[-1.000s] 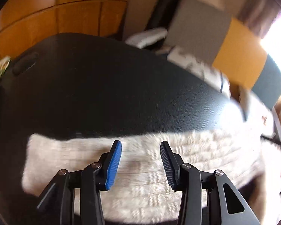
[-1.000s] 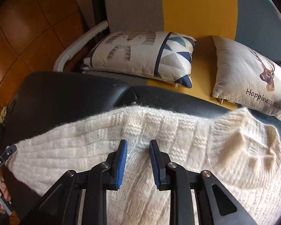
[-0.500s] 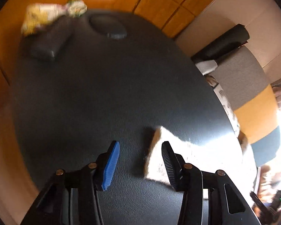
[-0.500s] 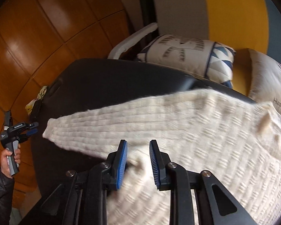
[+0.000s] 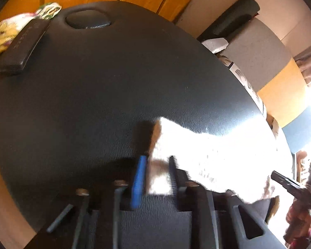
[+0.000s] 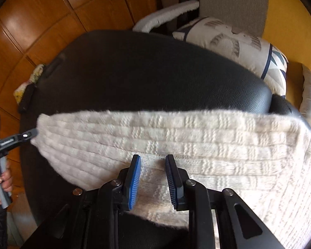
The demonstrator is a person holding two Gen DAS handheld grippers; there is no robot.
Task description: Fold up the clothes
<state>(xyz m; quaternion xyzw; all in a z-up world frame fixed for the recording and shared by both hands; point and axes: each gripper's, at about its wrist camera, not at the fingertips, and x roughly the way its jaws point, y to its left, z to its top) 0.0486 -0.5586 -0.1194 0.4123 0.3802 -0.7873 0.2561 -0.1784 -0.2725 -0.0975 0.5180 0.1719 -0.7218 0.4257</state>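
Since half a second ago the left claw (image 5: pixel 155 178) has pinched the sweater (image 6: pixel 176 145) corner at lower centre; right claw (image 6: pixel 152 178) grips its near edge. Next: carry the corner across the tabletop (image 5: pixel 93 93).

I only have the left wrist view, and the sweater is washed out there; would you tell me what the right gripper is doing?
Observer: The right gripper has the cream knit sweater between its jaws, at the near edge.
Operator: How does the sweater lie?
Observer: It runs as one long ribbed band across the black padded table.
Operator: Where is my left gripper from there?
Observer: The left gripper meets the sweater's left tip, and a hand grips its handle.
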